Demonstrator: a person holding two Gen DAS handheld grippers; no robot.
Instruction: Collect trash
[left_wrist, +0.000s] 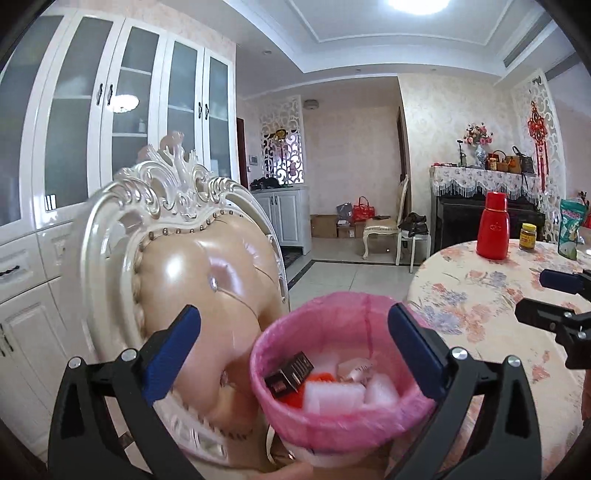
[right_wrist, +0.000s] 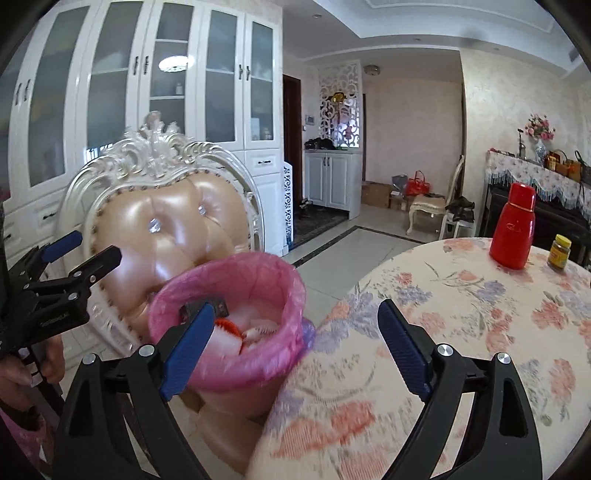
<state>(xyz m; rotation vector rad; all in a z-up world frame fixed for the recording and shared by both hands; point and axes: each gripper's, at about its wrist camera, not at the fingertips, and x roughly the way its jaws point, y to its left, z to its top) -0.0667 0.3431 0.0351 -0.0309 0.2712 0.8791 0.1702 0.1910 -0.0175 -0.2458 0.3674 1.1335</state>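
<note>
White glass-fronted cabinets (left_wrist: 122, 110) line the far wall of a dining room, at ten o'clock in both wrist views, with a pale tiled floor (right_wrist: 332, 254) running back to a doorway. At the left wrist view's centre, an ornate chair (left_wrist: 195, 266) with a carved white frame and glossy beige padding carries a small trash bin (left_wrist: 340, 365) lined with a pink bag. The bin sits just beside the edge of a round tabletop (left_wrist: 491, 306) covered in a floral cloth, at three o'clock. Inside the bin lie a dark small box (left_wrist: 290, 373), white foam-like pieces (left_wrist: 336, 397) and something orange (left_wrist: 295, 398); motion blur softens the details. The left gripper (left_wrist: 295, 325) has its blue-padded fingers (left_wrist: 173, 350) spread wide apart, framing the bin without touching it and holding nothing. The right gripper (right_wrist: 295, 343) likewise shows its fingers (right_wrist: 190, 347) far apart and empty, one over the bin's near rim, the other over the cloth. Each gripper appears at the edge of the other's view, and a hand (right_wrist: 26, 365) shows at eight o'clock in the right wrist view. Farther back on the tabletop, at two o'clock, stand a red flask (right_wrist: 513, 225) and a yellow-labelled jar (right_wrist: 559, 253), well apart from the bin. A green snack bag (left_wrist: 570, 229) stands just beyond them in the left wrist view.
</note>
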